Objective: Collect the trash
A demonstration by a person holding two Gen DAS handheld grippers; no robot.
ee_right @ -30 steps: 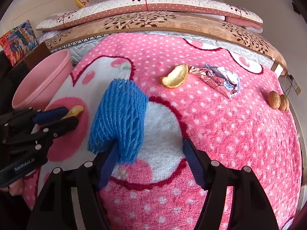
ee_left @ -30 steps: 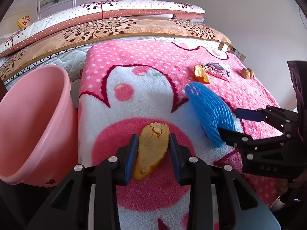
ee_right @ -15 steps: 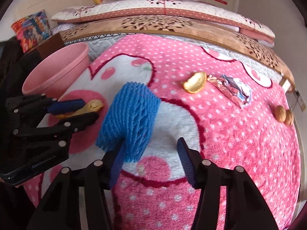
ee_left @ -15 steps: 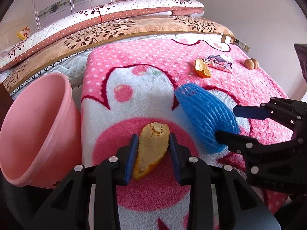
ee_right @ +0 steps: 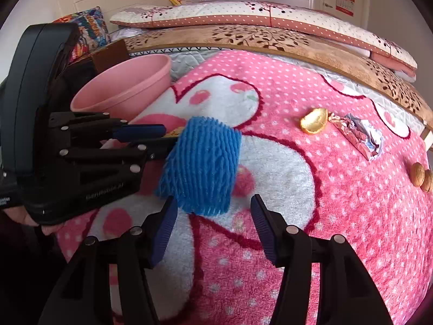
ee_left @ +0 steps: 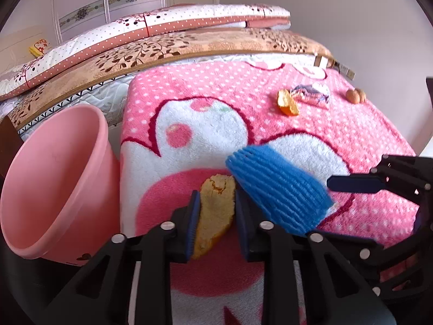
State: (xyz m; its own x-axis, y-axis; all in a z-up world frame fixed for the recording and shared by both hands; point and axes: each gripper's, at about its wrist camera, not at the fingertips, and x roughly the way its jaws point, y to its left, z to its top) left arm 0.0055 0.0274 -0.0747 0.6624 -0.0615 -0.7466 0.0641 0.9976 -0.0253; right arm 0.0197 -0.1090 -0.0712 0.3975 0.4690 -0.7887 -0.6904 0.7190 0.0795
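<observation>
The orange peel (ee_left: 215, 211) is seen whole only from the left wrist: it lies on the bed blanket (ee_left: 205, 124) between the pads of the left claw (ee_left: 216, 216), whose jaws have just been closing and now press on its 2 sides. Its long axis runs from 7 to 1 o'clock, the pale pith side up, the broad end away from the camera. In the right wrist view only a sliver of that peel (ee_right: 174, 131) shows past the left claw (ee_right: 146, 135), at 10 o'clock of the blue foam net (ee_right: 201, 168).

The right wrist view alone shows the right claw (ee_right: 213, 224) straddling the near end of the net; its jaws, which have just opened a little, stand apart, and the right pad is clear of the foam. The net lies flat on the blanket, its long axis from 6 to 12 o'clock, touching the left claw's fingers. From the left wrist the net (ee_left: 278, 187) runs from 10 to 4 o'clock.

A pink bucket (ee_left: 54, 178) stands beside the bed at 9 o'clock. Toward 1 o'clock a second peel (ee_left: 287, 104), a crumpled foil wrapper (ee_left: 314, 94) and walnuts (ee_left: 356, 96) lie on the blanket. Folded quilts (ee_left: 162, 40) are stacked behind, with a wardrobe and a wall calendar beyond.
</observation>
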